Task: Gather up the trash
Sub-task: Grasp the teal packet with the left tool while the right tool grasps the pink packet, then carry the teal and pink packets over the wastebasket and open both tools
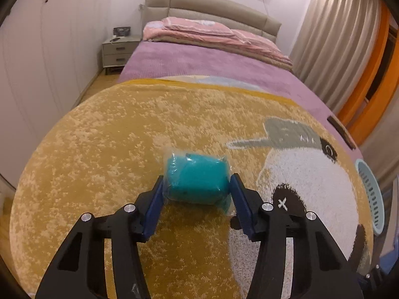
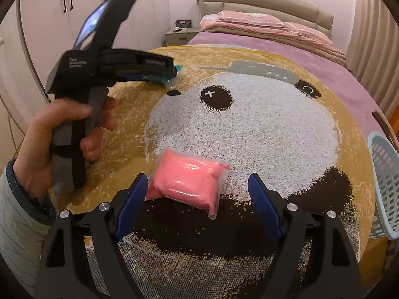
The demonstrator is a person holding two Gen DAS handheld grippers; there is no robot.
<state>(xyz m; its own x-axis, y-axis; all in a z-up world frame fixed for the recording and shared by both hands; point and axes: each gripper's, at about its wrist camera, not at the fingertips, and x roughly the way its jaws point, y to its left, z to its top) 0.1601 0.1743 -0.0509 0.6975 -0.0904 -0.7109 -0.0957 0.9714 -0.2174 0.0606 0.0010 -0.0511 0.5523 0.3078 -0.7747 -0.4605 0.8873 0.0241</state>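
Observation:
A teal packet (image 1: 197, 172) in clear wrap lies on a yellow cartoon blanket (image 1: 104, 137) on the bed. My left gripper (image 1: 196, 182) has its blue pads against both ends of the packet, shut on it. In the right wrist view the same gripper (image 2: 172, 74) is held by a hand (image 2: 37, 134) at the left, with the teal packet (image 2: 178, 71) at its tip. A pink wrapped packet (image 2: 185, 177) lies on the blanket's white face pattern. My right gripper (image 2: 197, 178) stands open around it, left pad close to the packet and right pad well clear.
A pale blue perforated basket (image 2: 386, 174) stands at the bed's right edge, also at the far right (image 1: 371, 194) of the left wrist view. A dark flat object (image 1: 340, 130) lies near that edge. Pink bedding (image 1: 199, 32), a nightstand (image 1: 119, 51) and wardrobes lie beyond.

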